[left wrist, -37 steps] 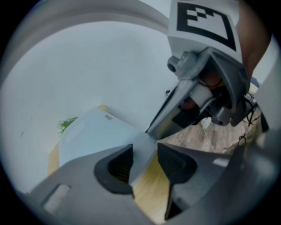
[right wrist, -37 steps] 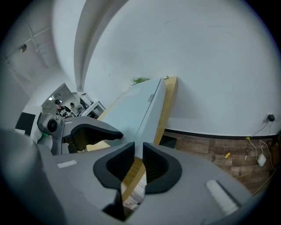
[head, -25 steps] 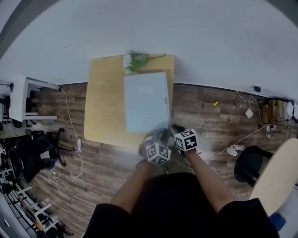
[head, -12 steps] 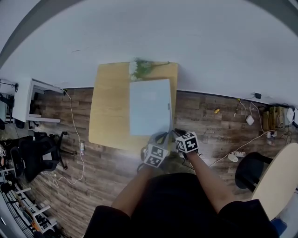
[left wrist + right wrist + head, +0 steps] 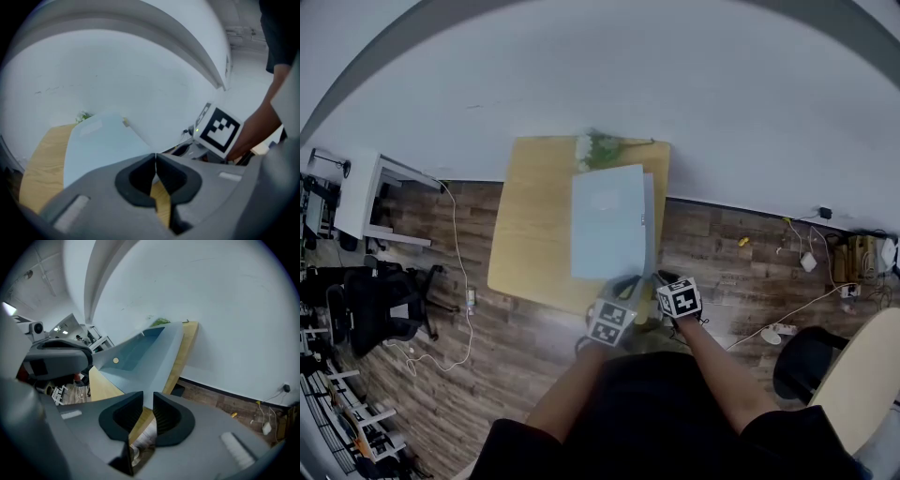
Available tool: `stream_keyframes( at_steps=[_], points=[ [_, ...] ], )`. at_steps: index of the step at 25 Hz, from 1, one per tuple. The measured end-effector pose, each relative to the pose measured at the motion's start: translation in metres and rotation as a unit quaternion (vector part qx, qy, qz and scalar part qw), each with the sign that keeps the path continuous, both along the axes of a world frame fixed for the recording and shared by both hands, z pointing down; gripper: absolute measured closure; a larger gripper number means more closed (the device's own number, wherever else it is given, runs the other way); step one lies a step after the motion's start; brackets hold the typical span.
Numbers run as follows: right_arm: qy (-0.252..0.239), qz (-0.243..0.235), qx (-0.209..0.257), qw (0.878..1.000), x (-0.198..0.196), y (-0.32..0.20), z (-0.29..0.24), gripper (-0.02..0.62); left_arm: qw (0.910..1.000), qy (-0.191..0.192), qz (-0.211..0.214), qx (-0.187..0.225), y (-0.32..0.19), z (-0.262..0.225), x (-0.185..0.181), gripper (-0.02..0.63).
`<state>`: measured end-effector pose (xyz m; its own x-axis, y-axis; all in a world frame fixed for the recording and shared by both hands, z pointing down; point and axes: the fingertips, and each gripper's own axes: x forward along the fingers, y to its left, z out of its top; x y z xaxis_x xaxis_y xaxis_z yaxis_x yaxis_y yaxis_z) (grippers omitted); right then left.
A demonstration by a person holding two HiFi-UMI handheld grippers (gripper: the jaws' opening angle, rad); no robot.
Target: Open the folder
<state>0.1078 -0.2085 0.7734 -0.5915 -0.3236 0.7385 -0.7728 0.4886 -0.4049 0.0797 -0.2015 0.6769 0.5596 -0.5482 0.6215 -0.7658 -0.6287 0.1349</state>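
A pale blue folder (image 5: 607, 223) lies on the wooden table (image 5: 530, 225), its near end at the table's front edge. My left gripper (image 5: 628, 287) is shut on the near edge of the top cover (image 5: 98, 145), which rises off the table and tilts. In the left gripper view its pads (image 5: 155, 161) meet on that thin sheet. My right gripper (image 5: 654, 278) is just to the right, shut on the lower sheet (image 5: 150, 352), whose edge runs between its jaws (image 5: 148, 411). The folder gapes in a shallow V, and a round snap (image 5: 116, 361) shows inside the raised cover.
A bunch of white flowers with green leaves (image 5: 600, 148) lies at the table's far edge, touching the folder's far end. A white wall stands behind. On the wooden floor are a black office chair (image 5: 370, 309), a white cabinet (image 5: 366, 197), cables and a black stool (image 5: 802, 352).
My left gripper has closed on the cover's near edge, risen and rolled, lifting that cover. A second layer now shows along the folder's right side. The right gripper has stayed put.
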Motion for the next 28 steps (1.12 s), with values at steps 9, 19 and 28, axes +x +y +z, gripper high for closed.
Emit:
stream_keyframes(
  at_steps=[9,19,28],
  points=[
    [0.004,-0.004,0.002,1.0,-0.001,0.002,-0.002,0.528,0.996,0.022,-0.068,0.055,0.005,-0.05,-0.04,0.604],
    [0.068,-0.023,0.024,0.997,-0.022,0.01,-0.007,0.594,0.9796,-0.038,-0.126,0.151,0.022,-0.105,-0.127,0.606],
    [0.108,0.0,0.026,0.994,-0.05,0.014,-0.019,0.594,0.9695,0.002,-0.195,0.148,0.032,-0.123,-0.229,0.606]
  ],
)
